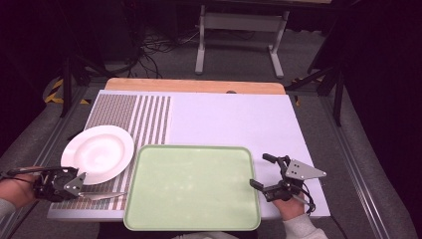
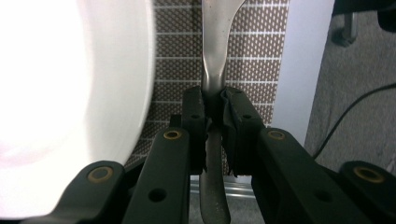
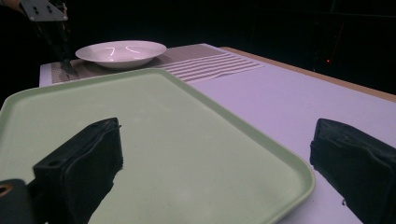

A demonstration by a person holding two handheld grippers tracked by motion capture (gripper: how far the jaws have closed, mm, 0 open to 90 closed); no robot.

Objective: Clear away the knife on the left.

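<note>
At table's 7 o'clock, left gripper [image 1: 74,185] clamped on knife [image 2: 215,70], long axis toward 3 o'clock, tray [image 1: 191,221] adjacent; right gripper [image 1: 262,172] wide open, empty.

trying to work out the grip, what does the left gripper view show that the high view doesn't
Left gripper view: the left tongs are shut on the narrow neck of a metal utensil, pads pressed against both its sides, with its handle end reaching back below the jaws.

High view: the empty green tray at the table's near edge, and the right tongs open beside its right rim.

Both: the white plate and the brown patterned placemat under it and the utensil.
</note>
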